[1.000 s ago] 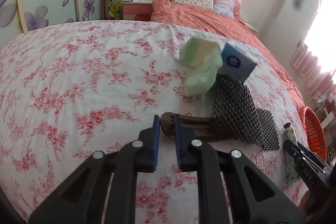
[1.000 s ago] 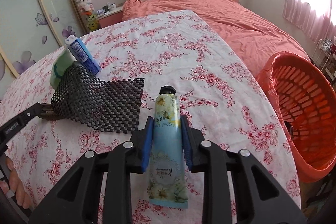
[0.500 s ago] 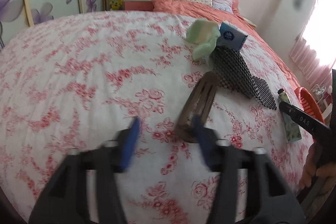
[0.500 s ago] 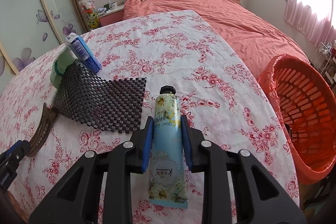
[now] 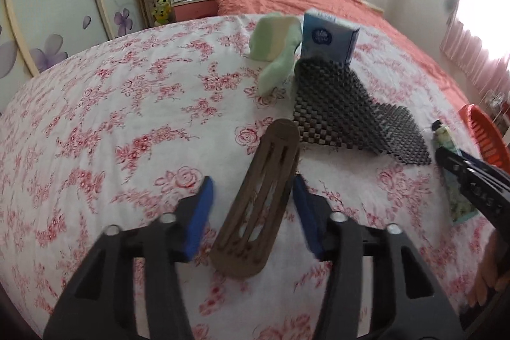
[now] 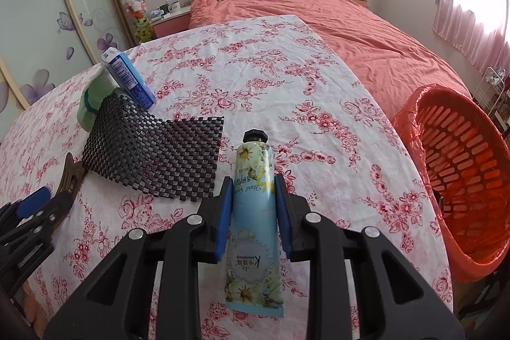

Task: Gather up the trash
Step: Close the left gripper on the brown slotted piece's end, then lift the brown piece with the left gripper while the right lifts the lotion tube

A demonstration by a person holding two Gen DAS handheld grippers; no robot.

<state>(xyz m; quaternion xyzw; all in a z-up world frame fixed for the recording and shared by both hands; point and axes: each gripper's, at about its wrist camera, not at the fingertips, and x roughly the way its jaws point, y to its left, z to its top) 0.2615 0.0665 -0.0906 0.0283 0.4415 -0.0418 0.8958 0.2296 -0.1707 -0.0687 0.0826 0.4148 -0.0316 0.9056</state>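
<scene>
A brown slotted hair clip (image 5: 259,206) lies on the floral sheet between the blue pads of my left gripper (image 5: 251,206), which is open with gaps on both sides of the clip. The clip's end shows in the right wrist view (image 6: 68,172). My right gripper (image 6: 253,212) is shut on a light-blue hand cream tube (image 6: 253,212) with a black cap, also seen from the left wrist (image 5: 451,177). An orange laundry basket (image 6: 462,180) lined with an orange bag stands past the bed's right edge.
A black woven mat (image 5: 347,113), (image 6: 159,152) lies draped beyond the clip. Behind it are a green cloth (image 5: 274,53), (image 6: 91,101) and a blue-white carton (image 5: 328,39), (image 6: 129,78). A second bed with orange bedding (image 6: 350,31) stands behind.
My left gripper has opened from shut and moved so that the hair clip now lies lengthwise between its pads. My right gripper still holds the tube and has hardly moved.
</scene>
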